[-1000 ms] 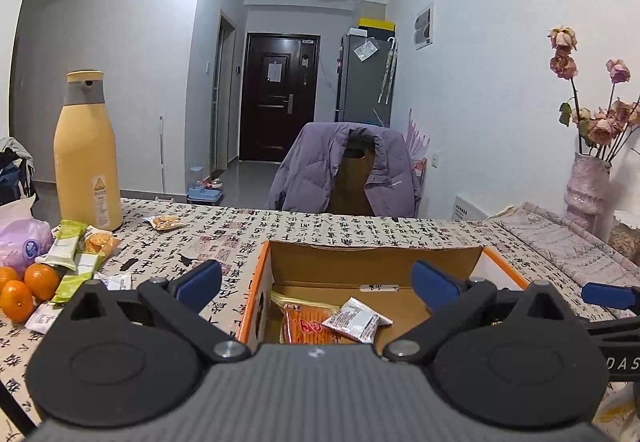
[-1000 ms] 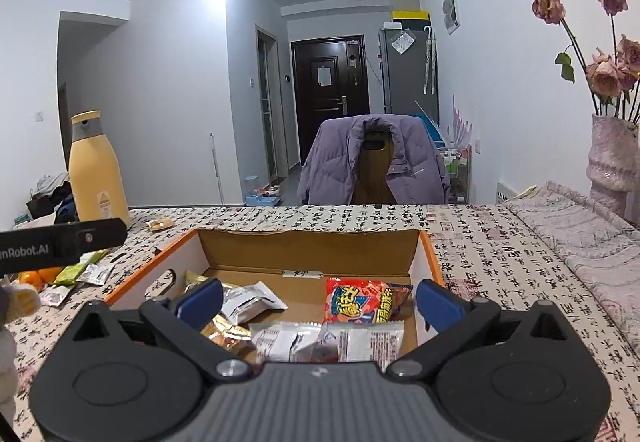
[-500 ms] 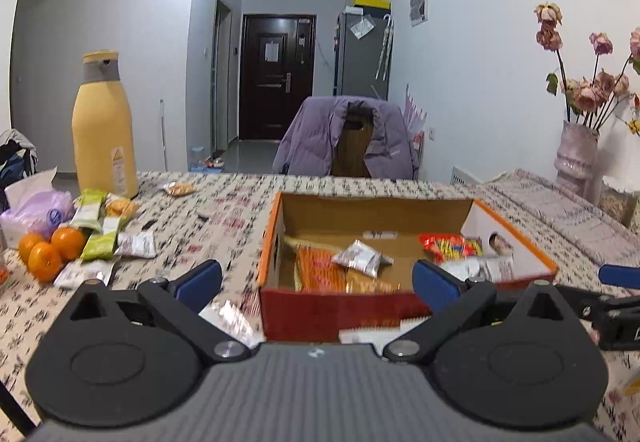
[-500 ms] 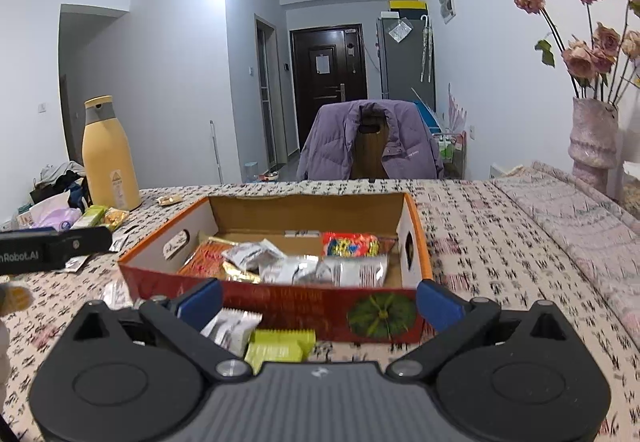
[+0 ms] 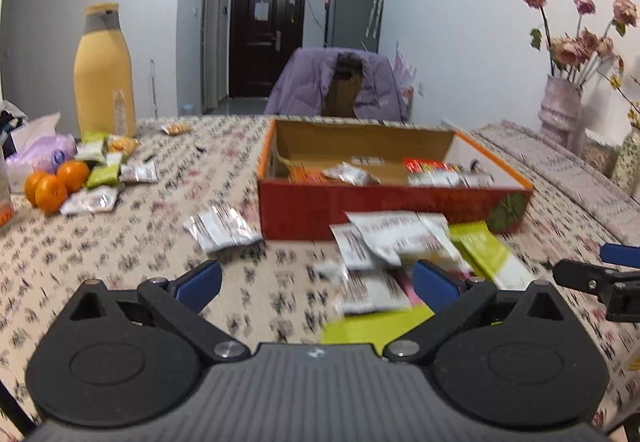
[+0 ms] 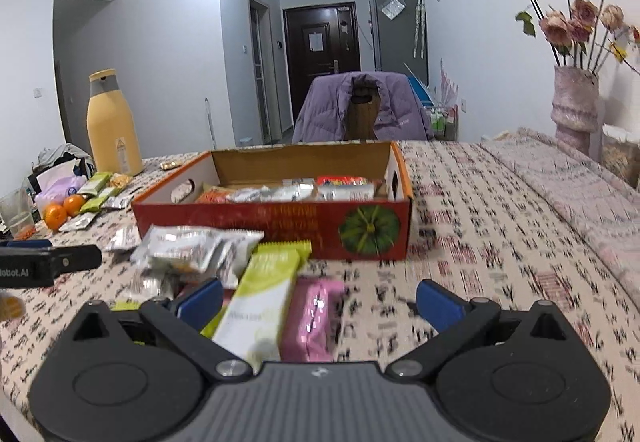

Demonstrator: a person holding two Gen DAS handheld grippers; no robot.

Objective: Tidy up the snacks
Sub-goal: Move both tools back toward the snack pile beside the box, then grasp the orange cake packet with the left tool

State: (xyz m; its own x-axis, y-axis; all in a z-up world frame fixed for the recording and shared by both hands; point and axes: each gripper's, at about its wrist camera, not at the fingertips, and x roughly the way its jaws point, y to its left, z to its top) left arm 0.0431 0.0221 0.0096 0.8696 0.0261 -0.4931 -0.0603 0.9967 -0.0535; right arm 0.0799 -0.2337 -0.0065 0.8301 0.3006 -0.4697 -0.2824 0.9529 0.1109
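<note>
Cardboard box (image 6: 272, 220) half-filled; packets (image 6: 192, 248) piled just before it. Both our tools, left (image 5: 316, 284) and right (image 6: 320, 302), gape empty; a careless grab could snag several.

Bright ceiling light, motion-blurred foreground (fisheye-curved edges), dark corners

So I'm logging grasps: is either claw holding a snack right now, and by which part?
Nothing is held. The left claw and right claw are both open over loose packets in front of the box.
</note>
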